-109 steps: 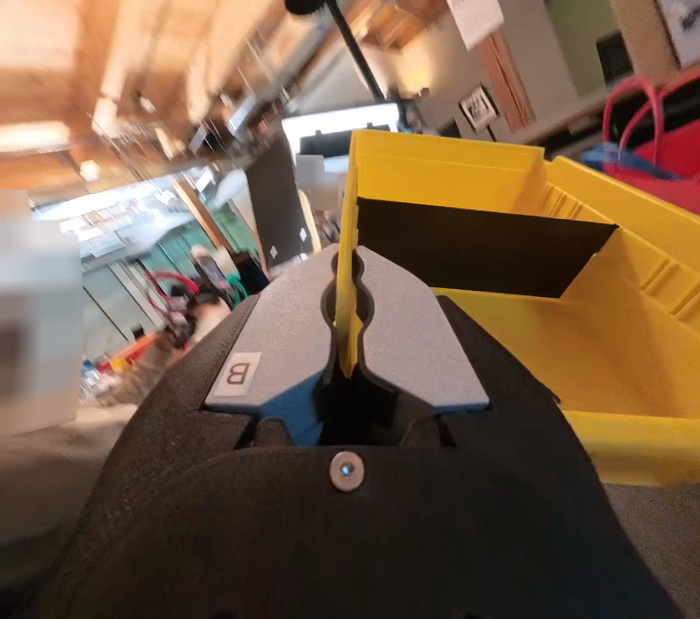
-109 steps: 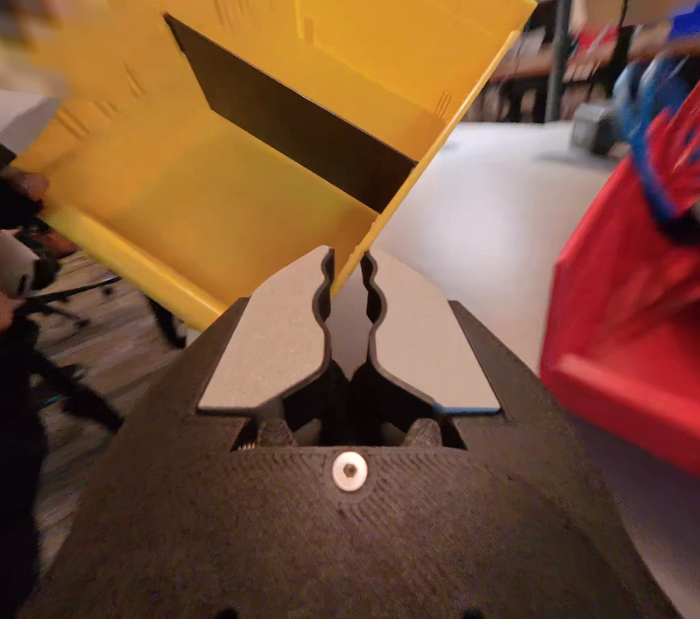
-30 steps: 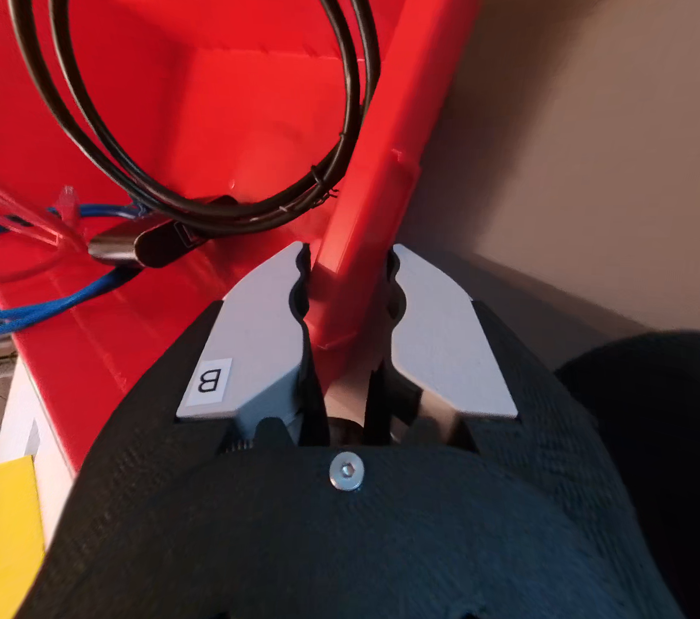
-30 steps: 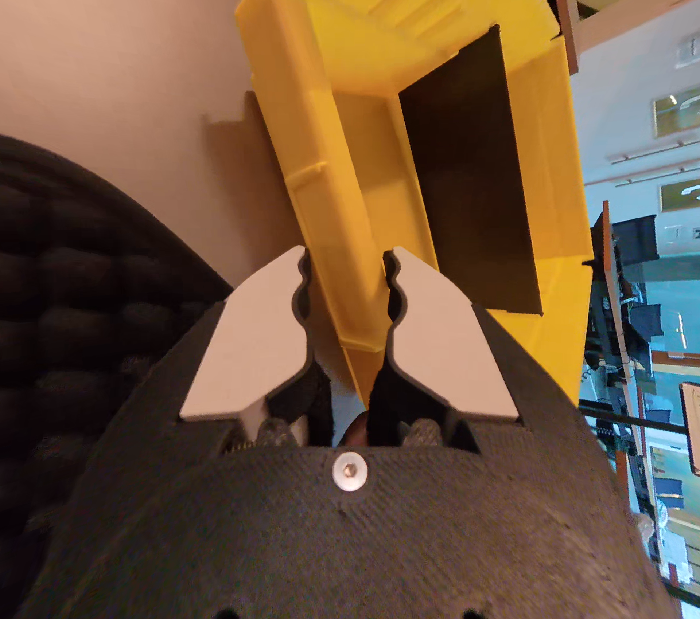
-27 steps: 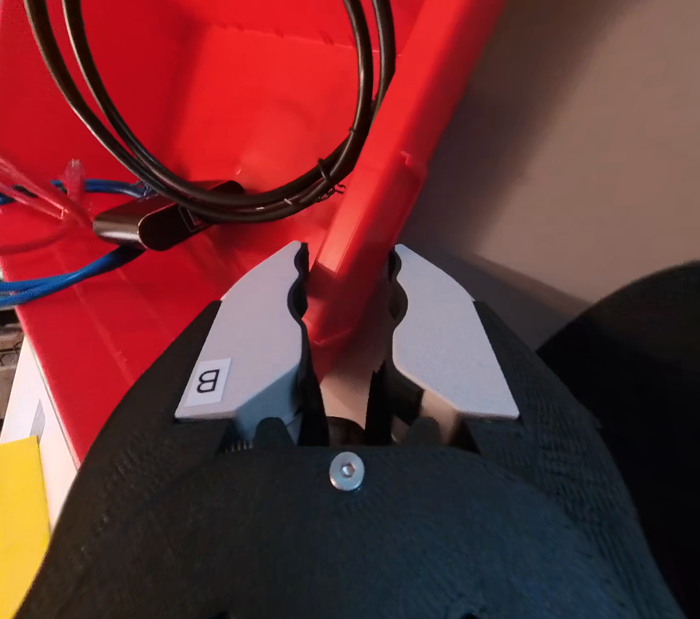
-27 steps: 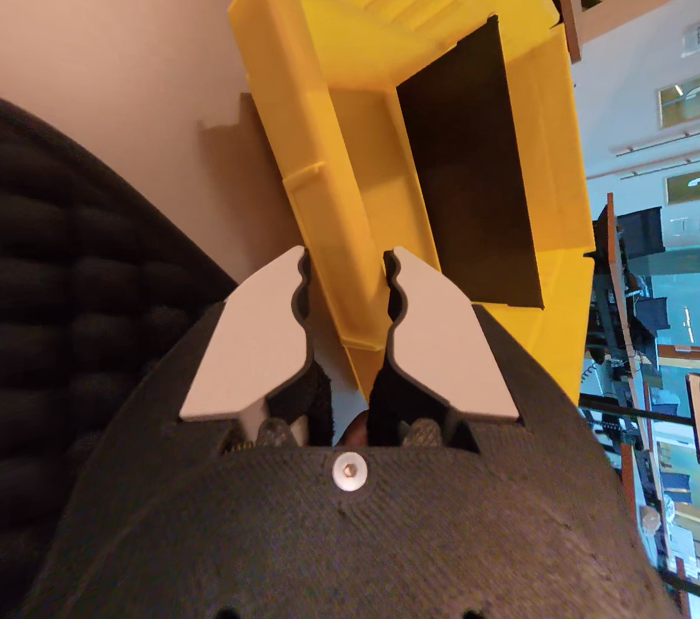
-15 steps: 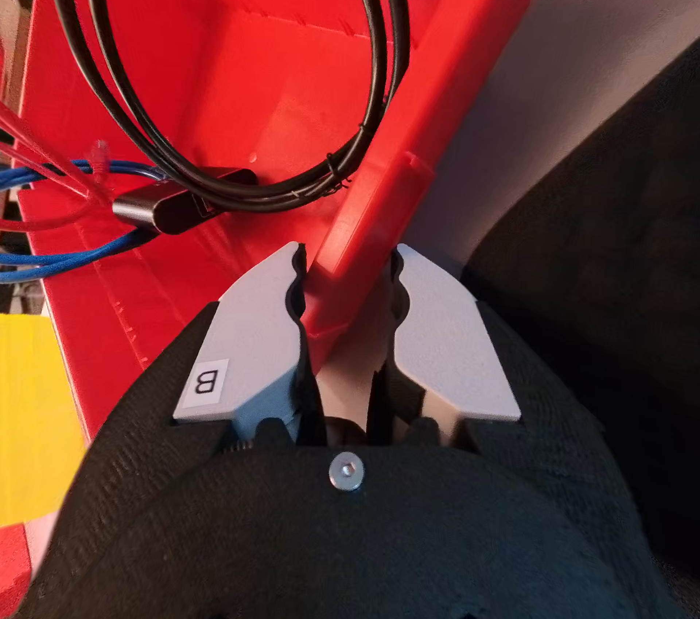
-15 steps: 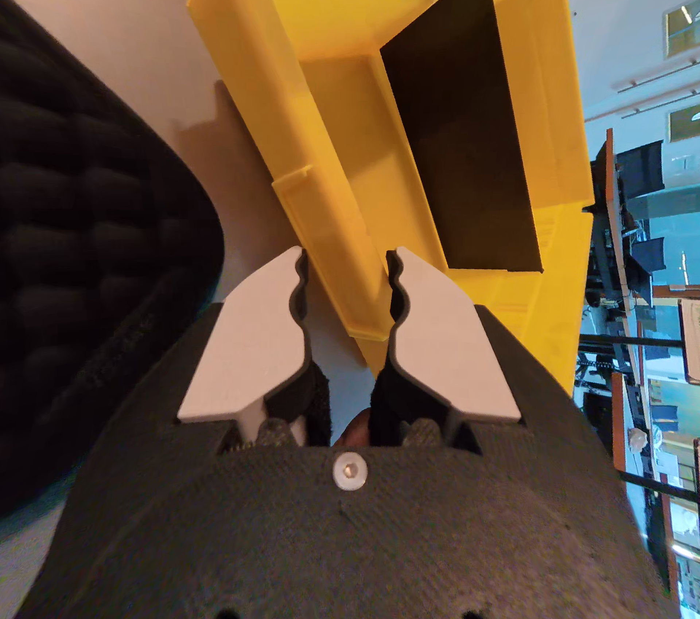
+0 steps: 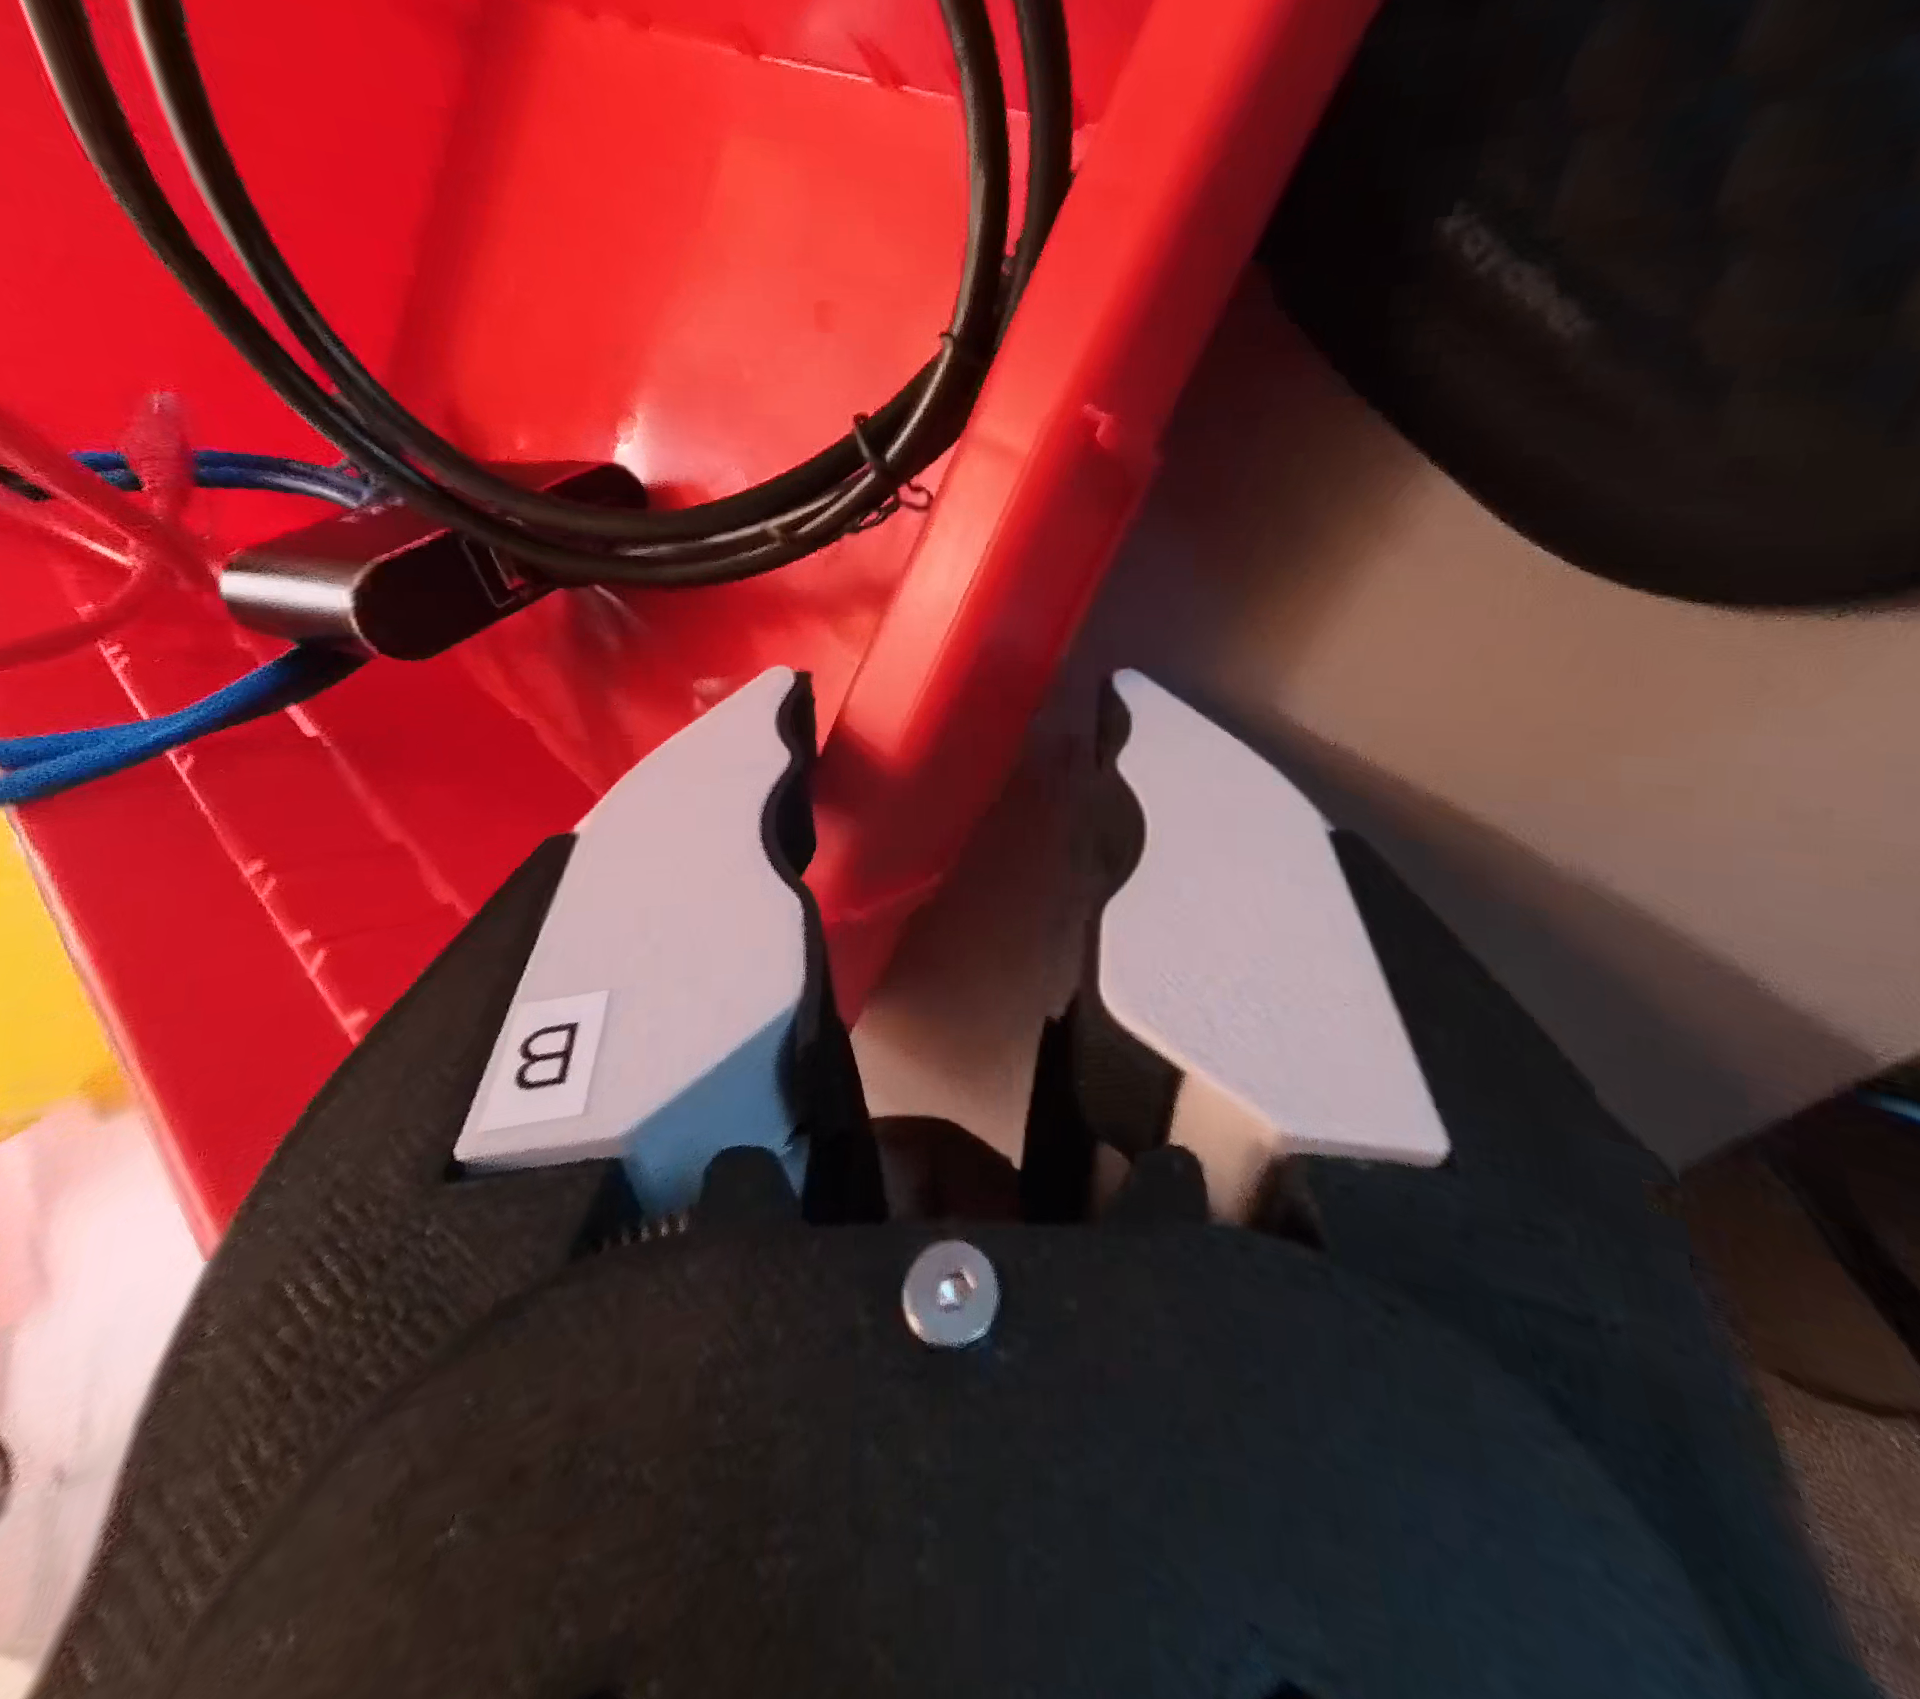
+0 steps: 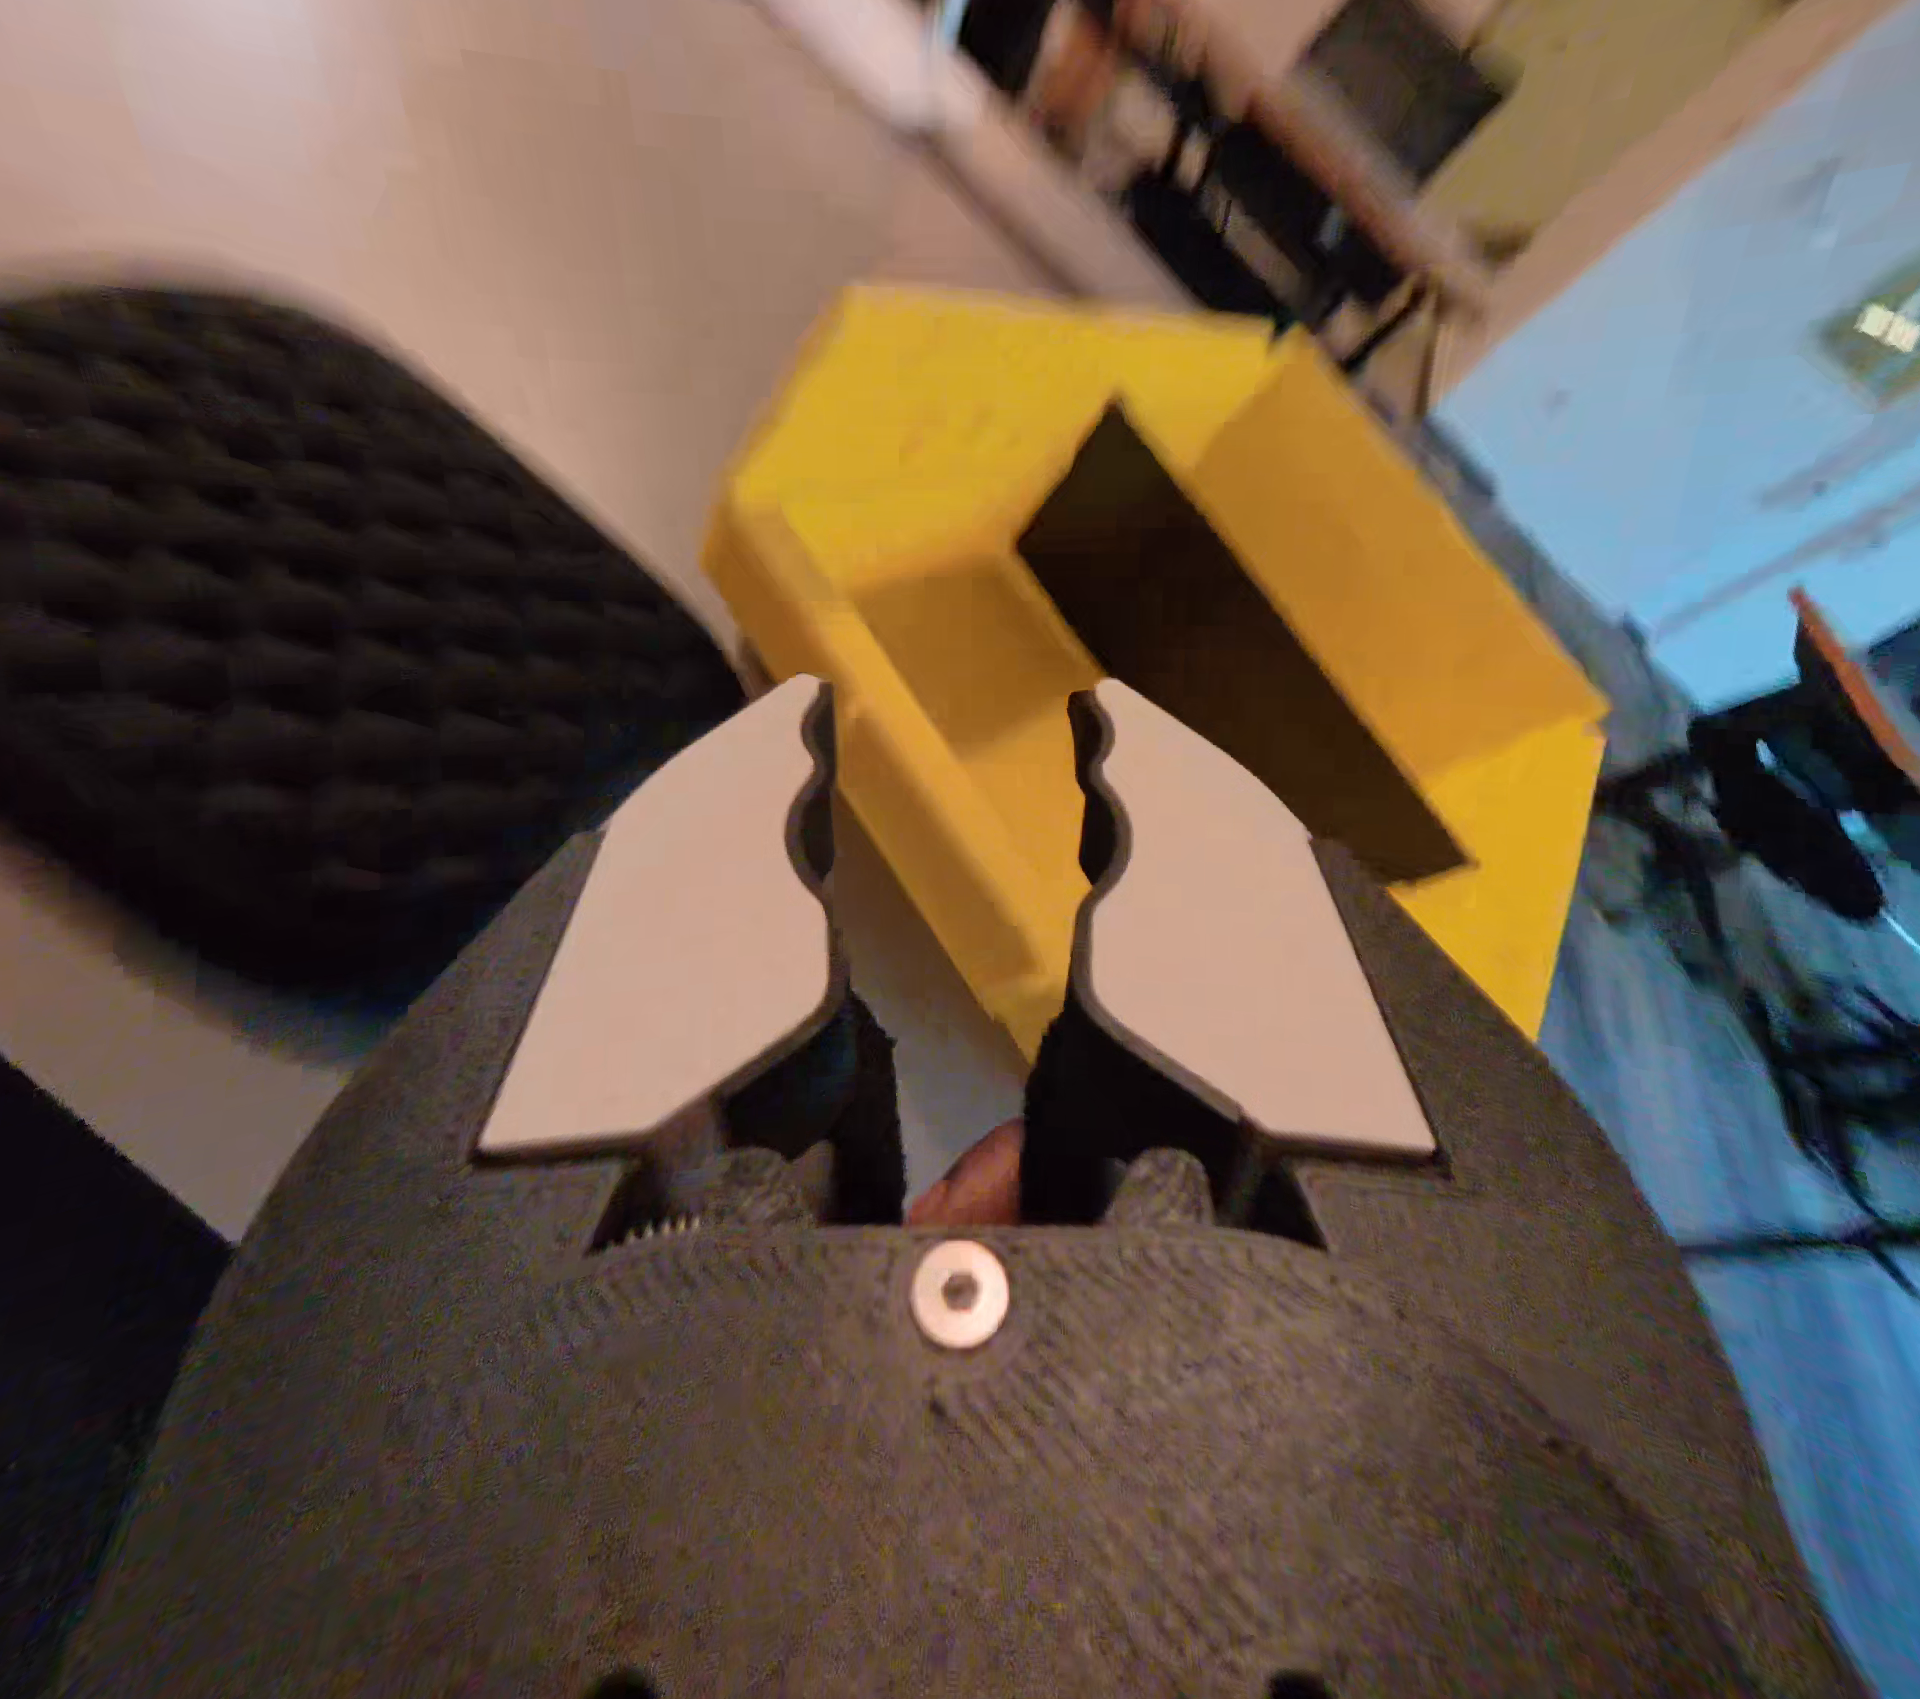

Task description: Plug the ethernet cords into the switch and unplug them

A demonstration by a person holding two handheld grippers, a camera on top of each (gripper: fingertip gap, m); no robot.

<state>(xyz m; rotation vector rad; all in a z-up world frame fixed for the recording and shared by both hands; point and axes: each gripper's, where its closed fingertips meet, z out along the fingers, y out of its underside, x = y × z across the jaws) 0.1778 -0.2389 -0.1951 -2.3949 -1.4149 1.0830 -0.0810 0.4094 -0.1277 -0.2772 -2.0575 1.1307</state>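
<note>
A red bin (image 9: 623,195) holds a coiled black cable (image 9: 997,143), a dark plug with a silver shell (image 9: 395,589), blue cords (image 9: 135,745) and thin red cords (image 9: 83,527). My left gripper (image 9: 954,683) is open astride the bin's side wall, which touches only the left finger. In the right wrist view an empty yellow bin (image 10: 935,423) has a black divider (image 10: 1195,662). My right gripper (image 10: 951,688) is shut on its side wall, which sits slantwise between the fingers. No switch is in view.
Both bins rest on a pale tabletop (image 9: 1455,818), also in the right wrist view (image 10: 416,39). A black textured pad (image 9: 1662,195) lies right of the red bin and also left of the yellow bin (image 10: 312,610). Blurred shelves and desks (image 10: 1247,91) stand beyond. Left tips to right tips: about 70 cm.
My left gripper has opened off the red bin's wall. The right wrist view has swung up and blurred; the yellow bin now looks shorter and tilted, its wall still between the fingers.
</note>
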